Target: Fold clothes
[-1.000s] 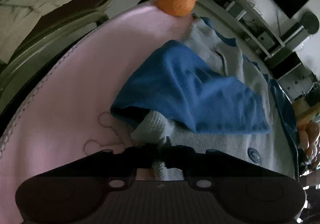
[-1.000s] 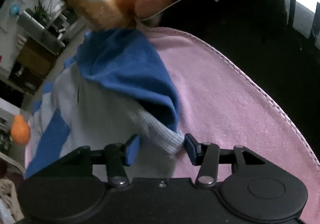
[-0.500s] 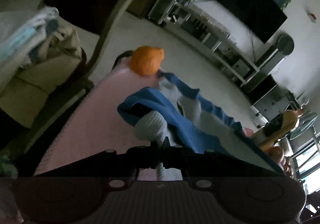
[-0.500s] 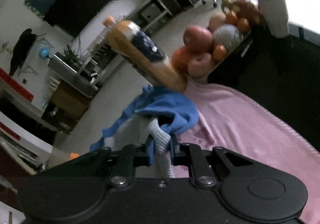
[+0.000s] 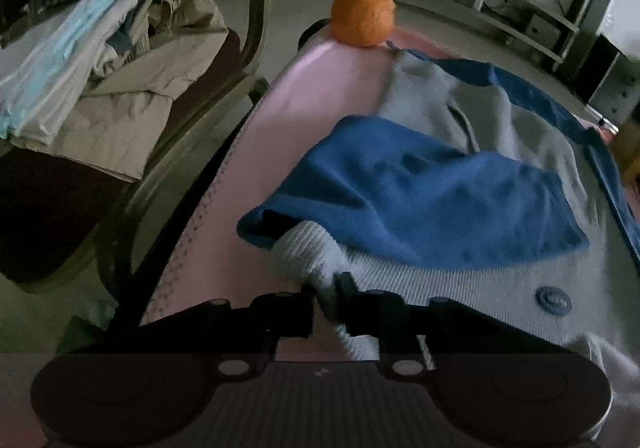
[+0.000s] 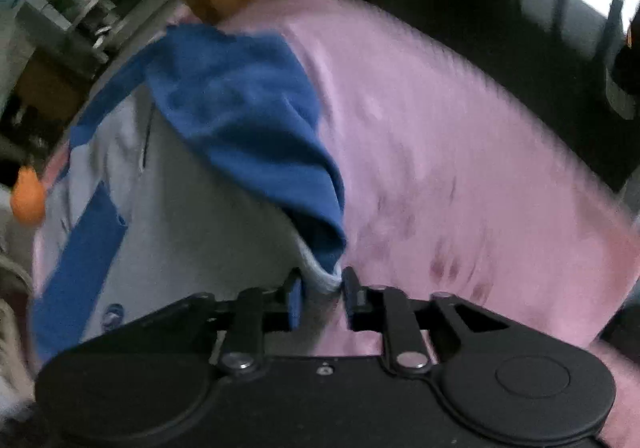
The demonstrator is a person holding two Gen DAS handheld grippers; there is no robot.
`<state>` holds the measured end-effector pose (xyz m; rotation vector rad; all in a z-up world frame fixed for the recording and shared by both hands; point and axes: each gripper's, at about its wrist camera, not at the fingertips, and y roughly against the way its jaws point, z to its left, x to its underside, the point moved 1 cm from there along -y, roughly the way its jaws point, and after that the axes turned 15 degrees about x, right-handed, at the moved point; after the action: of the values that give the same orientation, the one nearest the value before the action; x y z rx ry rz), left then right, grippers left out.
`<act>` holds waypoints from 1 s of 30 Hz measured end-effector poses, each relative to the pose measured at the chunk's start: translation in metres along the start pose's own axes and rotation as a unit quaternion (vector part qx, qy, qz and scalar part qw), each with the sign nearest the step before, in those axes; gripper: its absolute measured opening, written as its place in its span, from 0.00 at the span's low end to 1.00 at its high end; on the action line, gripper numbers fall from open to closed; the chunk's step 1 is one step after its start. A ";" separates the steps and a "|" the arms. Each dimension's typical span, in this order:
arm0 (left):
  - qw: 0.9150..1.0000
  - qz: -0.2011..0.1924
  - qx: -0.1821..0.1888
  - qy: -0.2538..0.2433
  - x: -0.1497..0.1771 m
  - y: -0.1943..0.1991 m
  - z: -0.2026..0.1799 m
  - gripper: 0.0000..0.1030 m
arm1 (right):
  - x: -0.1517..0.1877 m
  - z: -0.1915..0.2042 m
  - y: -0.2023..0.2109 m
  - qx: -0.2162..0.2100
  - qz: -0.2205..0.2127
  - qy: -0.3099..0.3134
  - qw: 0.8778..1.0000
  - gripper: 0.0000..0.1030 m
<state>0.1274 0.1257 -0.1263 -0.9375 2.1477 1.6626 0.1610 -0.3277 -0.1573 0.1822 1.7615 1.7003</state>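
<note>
Now my left gripper (image 5: 326, 294) was closed on the grey cuff (image 5: 308, 256) of the sweater (image 5: 500, 280), and my right gripper (image 6: 320, 290) pinched the other cuff (image 6: 320, 280) on the pink cloth (image 6: 440, 147).

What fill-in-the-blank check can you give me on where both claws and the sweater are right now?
The left claw is shut on the sweater's grey ribbed ____.
The sweater lies on a ____ blanket.
The round fruit at the blanket's far end is ____.
The right claw holds a cuff below a ____ sleeve.

Missing words: cuff; pink; orange; blue
</note>
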 end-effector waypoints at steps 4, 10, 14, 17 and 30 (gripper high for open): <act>1.000 -0.013 0.021 0.007 0.024 0.028 -0.003 0.33 | 0.003 -0.018 0.012 -0.039 0.009 -0.022 0.999 0.43; 0.982 0.038 0.187 -0.002 0.070 0.040 -0.023 0.43 | 0.040 -0.020 0.024 -0.163 0.040 0.003 0.986 0.52; 0.976 0.049 0.193 -0.089 0.079 0.031 -0.055 0.55 | 0.067 0.012 0.034 -0.228 0.051 0.095 0.968 0.73; 0.970 0.065 0.198 -0.124 0.086 0.018 -0.069 0.55 | 0.085 0.040 0.039 -0.217 0.038 0.173 0.960 0.75; 0.947 0.110 0.190 -0.235 0.129 0.051 -0.092 0.00 | 0.139 0.045 0.089 -0.260 -0.023 0.266 0.928 0.03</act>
<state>0.0133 0.0044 -0.1326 -0.1717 2.1636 1.3090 0.0488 -0.2032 -0.1213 -0.6033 1.5624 2.2534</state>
